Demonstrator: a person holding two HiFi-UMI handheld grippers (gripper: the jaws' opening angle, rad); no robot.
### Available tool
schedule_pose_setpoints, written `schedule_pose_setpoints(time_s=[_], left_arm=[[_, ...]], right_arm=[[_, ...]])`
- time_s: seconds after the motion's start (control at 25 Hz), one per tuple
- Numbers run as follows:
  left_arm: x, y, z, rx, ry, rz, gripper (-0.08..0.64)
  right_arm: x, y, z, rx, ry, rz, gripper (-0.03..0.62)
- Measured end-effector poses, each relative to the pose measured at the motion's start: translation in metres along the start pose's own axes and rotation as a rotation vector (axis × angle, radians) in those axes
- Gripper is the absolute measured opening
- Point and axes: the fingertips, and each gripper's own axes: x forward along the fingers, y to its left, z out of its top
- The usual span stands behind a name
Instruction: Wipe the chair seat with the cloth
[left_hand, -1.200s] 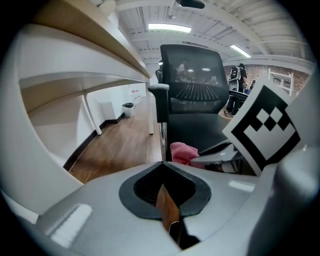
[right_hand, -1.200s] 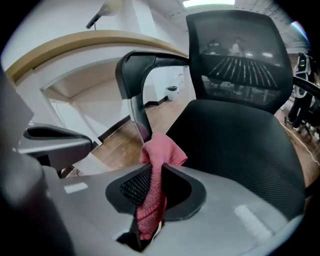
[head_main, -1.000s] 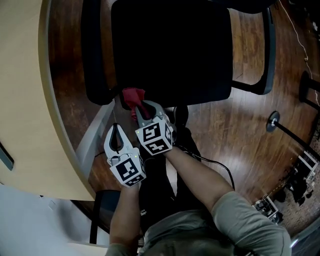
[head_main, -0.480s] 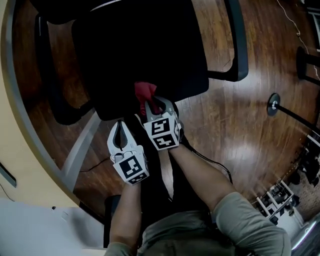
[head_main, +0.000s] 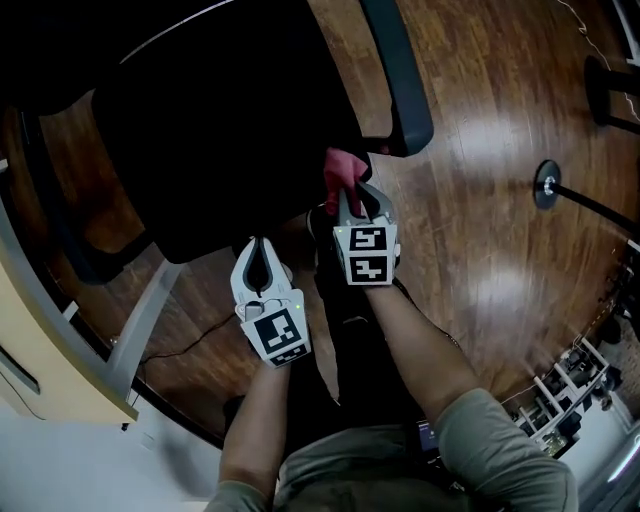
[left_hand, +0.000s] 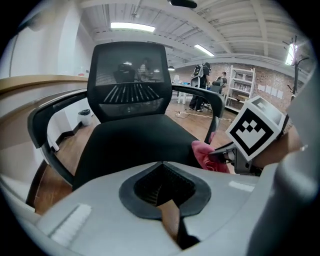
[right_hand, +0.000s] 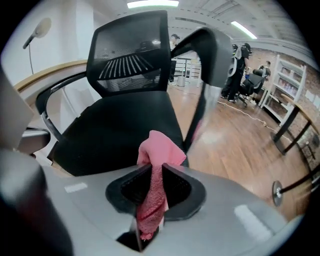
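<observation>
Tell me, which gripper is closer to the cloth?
Right. The right gripper is shut on the cloth; the left gripper is beside it, empty, not touching the cloth.

We are seeing the pink cloth (right_hand: 159, 150) – bunched, standing upright – being pinched in the right gripper (right_hand: 151, 192), at the black chair seat's (right_hand: 120, 127) near edge.

Wood floor (head_main: 480, 180) had a round stand base (head_main: 545, 185) at right; curved bench (head_main: 40, 370) at left; shelves (left_hand: 243, 87) in bkgd.
</observation>
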Motion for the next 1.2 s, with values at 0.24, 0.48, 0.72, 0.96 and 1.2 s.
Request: schedule_pose_setpoints(time_s=[0.24,0.48,0.72,0.96,1.2], left_arm=[[0.013,-0.045,0.009,0.041,0.007,-0.053,0.005],[0.018,-0.059,0.011,0.055,0.008,-0.052,0.005],[-0.006,-0.046,0.035,0.041,0.001,-0.015,0.005],[-0.050,-0.030,0.089,-0.001,-0.049,0.039,0.005],[-0.115,-0.003,0.141,-0.048,-0.115,0.099,0.005]], right_arm=[[-0.005,-0.055,-0.014,0.073,0.011,-0.055,0.058],[-0.006,-0.062,-0.018,0.079,0.009,-0.033,0.058],[-0.042,-0.049,-0.002,0.021,0.008,0.003,0.058],[-0.107,-0.025,0.049,-0.114,-0.059,0.104,0.058],[-0.186,0.015,0.111,-0.241,-0.171,0.229,0.058]])
